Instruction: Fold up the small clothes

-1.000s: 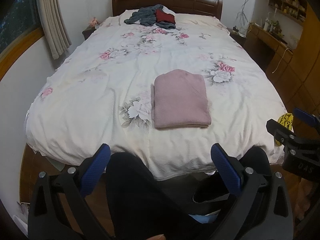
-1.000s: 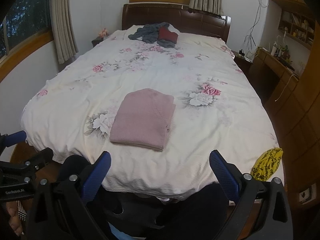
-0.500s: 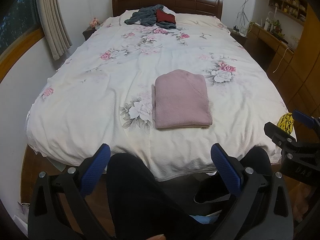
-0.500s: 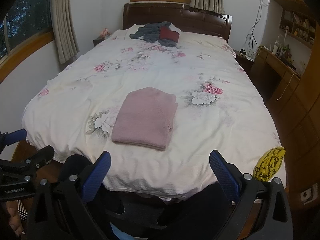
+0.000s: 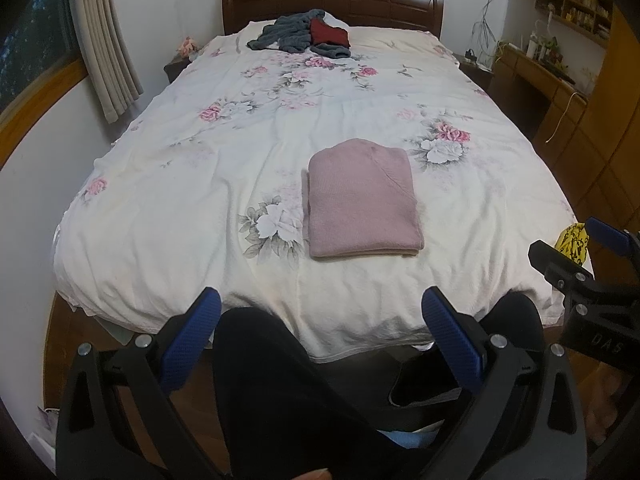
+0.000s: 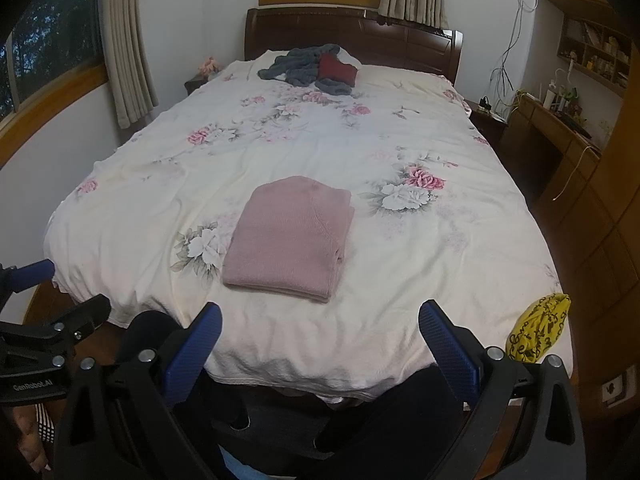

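A pink knit garment [image 5: 360, 200] [image 6: 290, 236] lies folded into a neat rectangle near the foot of the bed. A grey garment [image 5: 288, 34] [image 6: 304, 64] and a dark red one [image 5: 329, 34] [image 6: 338, 68] lie crumpled by the headboard. My left gripper [image 5: 320, 320] is open, held back past the foot edge, with nothing between its blue pads. My right gripper [image 6: 320, 332] is open too, also short of the bed edge. Each gripper shows at the side of the other's view.
The bed [image 5: 168, 184] [image 6: 460, 248] has a white floral cover. A yellow patterned cloth [image 6: 538, 328] [image 5: 573, 240] sits at its near right corner. A wooden desk and cabinets [image 6: 560, 140] line the right wall; curtains [image 6: 128, 40] hang left. A person's dark-clothed legs [image 5: 280, 392] are below the grippers.
Both views have shifted slightly; the grippers stay open and away from the folded pink garment, which has not moved.
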